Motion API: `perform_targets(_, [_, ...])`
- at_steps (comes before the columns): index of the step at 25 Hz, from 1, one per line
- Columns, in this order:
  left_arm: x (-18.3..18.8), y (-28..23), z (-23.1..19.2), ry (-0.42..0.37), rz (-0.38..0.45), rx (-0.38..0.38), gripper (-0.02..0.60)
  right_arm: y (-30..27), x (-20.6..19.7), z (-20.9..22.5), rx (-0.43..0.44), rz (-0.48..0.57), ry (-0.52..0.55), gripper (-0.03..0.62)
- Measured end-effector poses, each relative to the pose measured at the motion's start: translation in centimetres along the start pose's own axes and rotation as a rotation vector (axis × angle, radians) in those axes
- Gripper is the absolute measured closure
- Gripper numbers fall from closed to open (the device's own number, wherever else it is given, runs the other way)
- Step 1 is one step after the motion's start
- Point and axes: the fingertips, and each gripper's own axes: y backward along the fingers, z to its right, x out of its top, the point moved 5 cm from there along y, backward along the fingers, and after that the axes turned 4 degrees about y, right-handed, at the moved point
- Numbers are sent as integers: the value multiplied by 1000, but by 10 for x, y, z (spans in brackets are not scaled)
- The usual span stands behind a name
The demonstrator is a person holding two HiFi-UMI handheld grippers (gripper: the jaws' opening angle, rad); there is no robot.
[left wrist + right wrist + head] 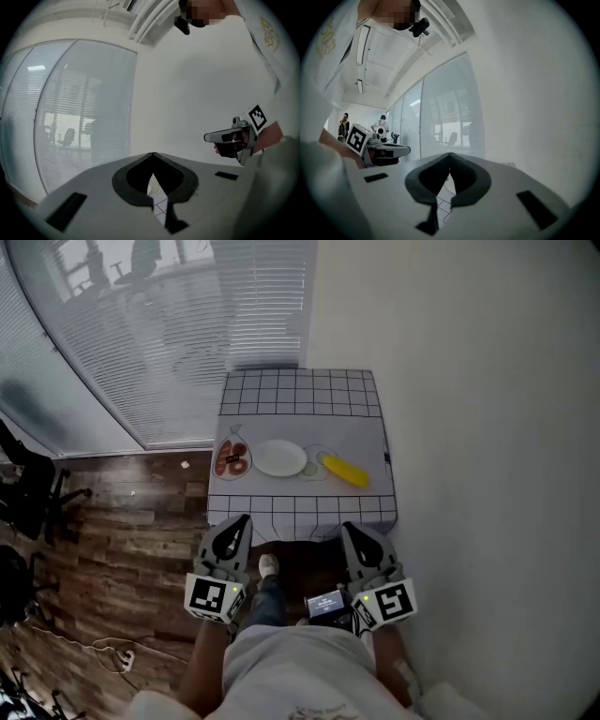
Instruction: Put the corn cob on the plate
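Clearly, the left gripper (240, 520) and right gripper (351, 527) hover short of the desk (300, 399), jaws closed and empty. The corn cob (344, 470) lies by its right edge, near the plate (279, 457); open the right jaws early and grip mid-cob.

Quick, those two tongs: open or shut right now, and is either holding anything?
Left tongs: closed, holding nothing.
Right tongs: closed, holding nothing.

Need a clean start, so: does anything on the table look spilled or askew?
Nothing stands out: the corn cob lies beside the empty white plate, and nothing is spilled on the tablecloth.
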Motion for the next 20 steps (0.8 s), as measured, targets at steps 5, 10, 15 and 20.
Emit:
perform_targets(5, [-3, -45, -41, 5, -20, -16, 573, -51, -8, 17, -29, -45, -20, 588])
perform_targets(10, [-4, -90, -78, 15, -43, -38, 574, -93, -14, 37, -63, -96, -12, 588])
perform_targets(15, [-7, -123, -93, -10, -67, -106, 574, -120, -26, 58, -114, -142, -15, 588])
perform_targets(20, [-17, -145, -105, -17, -114, -168, 574, -131, -41, 65, -158, -229, 32, 588])
